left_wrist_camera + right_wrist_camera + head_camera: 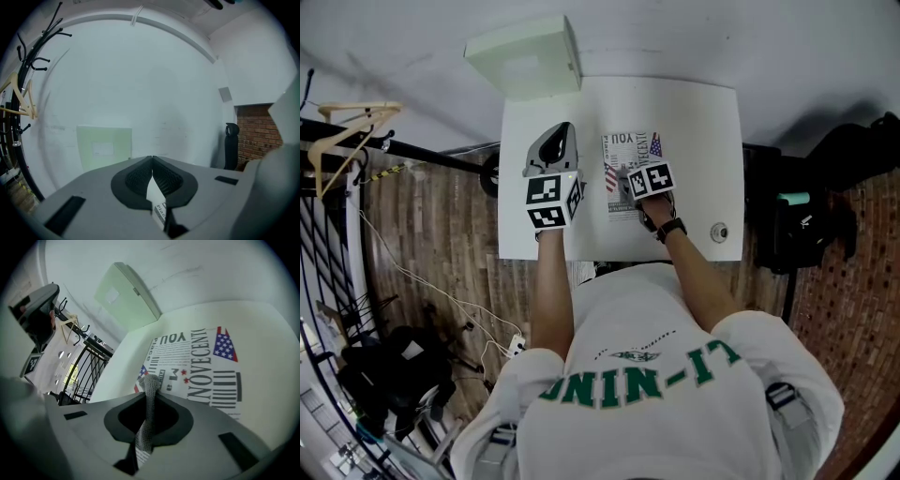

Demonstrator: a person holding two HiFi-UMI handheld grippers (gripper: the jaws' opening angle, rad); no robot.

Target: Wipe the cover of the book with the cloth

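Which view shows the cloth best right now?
Right gripper view: the grey cloth stands clamped between the jaws, with the book behind. Head view hides it under the right gripper. Left gripper view faces the wall, no cloth.

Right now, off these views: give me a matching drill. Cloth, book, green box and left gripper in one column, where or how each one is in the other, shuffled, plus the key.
Things
1. cloth
2. book
3. green box
4. left gripper

Place or state
A. lying flat on the white table, cover up
B. jaws together, pointed at the wall
C. pinched in the jaws of the right gripper
D. at the table's far edge, by the wall

Pairs: 1-C, 2-A, 3-D, 4-B
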